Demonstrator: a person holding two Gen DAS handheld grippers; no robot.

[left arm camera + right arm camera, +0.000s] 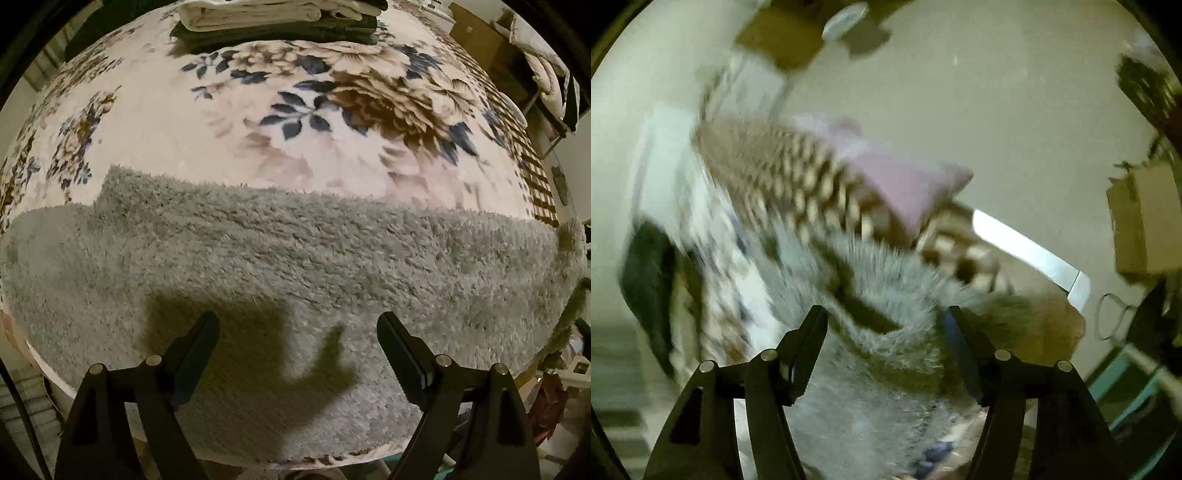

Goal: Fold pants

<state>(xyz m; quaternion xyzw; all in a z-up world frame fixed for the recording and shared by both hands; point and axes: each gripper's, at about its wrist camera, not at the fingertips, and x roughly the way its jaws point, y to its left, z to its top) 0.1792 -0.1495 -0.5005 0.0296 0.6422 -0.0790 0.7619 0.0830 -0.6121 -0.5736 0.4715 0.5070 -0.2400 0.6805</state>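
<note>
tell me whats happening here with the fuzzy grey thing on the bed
A person with a gripper in each hand is folding fuzzy grey pants on a floral blanket. The left gripper hovers open above the pants, holding nothing. The right gripper is open around a raised fold of them; that view is blurred. Folded clothes sit stacked farther back.

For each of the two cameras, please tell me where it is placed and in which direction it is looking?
Left wrist view: sits on the left hand-held gripper, looking down and forward over the grey fluffy pants spread on the floral blanket; its two black fingers show, apart, with folded clothes stacked beyond.
Right wrist view: sits on the right hand-held gripper, tilted and blurred, looking past a raised fold of the pants toward a wall; its fingers show, apart.
Shared: the pants and the blanket's checkered border.
</note>
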